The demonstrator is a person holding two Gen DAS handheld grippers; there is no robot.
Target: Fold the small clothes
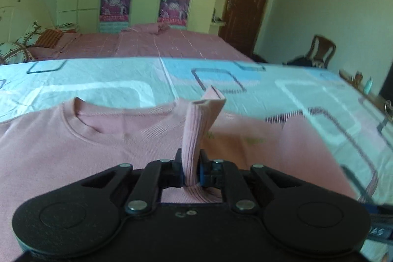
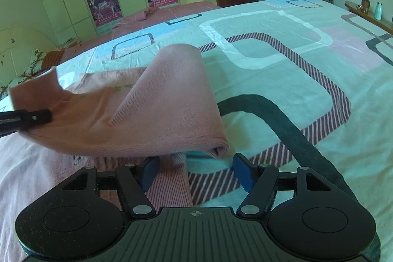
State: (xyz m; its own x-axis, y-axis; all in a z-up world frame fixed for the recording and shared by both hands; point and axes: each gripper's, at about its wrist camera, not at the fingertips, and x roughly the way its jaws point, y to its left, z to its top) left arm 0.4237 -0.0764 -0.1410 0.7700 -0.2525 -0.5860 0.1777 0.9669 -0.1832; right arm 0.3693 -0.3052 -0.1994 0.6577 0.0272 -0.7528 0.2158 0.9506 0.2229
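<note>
**K:** While you're on the left wrist feed: left gripper (image 1: 191,167) is clamped tight on the ribbed cuff (image 1: 196,136) of the pink sweatshirt (image 1: 73,154). The cuff stands upright between the pads, its folded tip leaning right.

**R:** Confirmed from the right wrist view. Left gripper (image 2: 36,117) comes in at the left edge and holds the sleeve (image 2: 157,100) lifted over the body of the shirt. The sleeve drapes in a loose arch and its folded end (image 2: 218,150) touches down on the bedsheet (image 2: 307,60).

**K:** Right gripper?

**R:** Right gripper (image 2: 196,171) is wide open, gripping nothing. Blue pads (image 2: 243,171) sit low, either side of the ribbed hem (image 2: 169,183), with the sleeve's end just ahead of them.

**K:** Layout?

**R:** Sweatshirt lies flat, round neckline (image 1: 122,118) at the far side, fine knit, small green print (image 1: 250,140) on the chest. Sheet is smooth cotton-like cloth, pale teal with rounded-rectangle outlines, lightly creased.

**K:** Room to move?

**R:** Open sheet to the right and ahead of the shirt. Far edge meets a pink bedspread (image 1: 172,43). Wooden ledge (image 2: 368,16) along the right edge, with a teal bottle (image 2: 378,10) on it.
</note>
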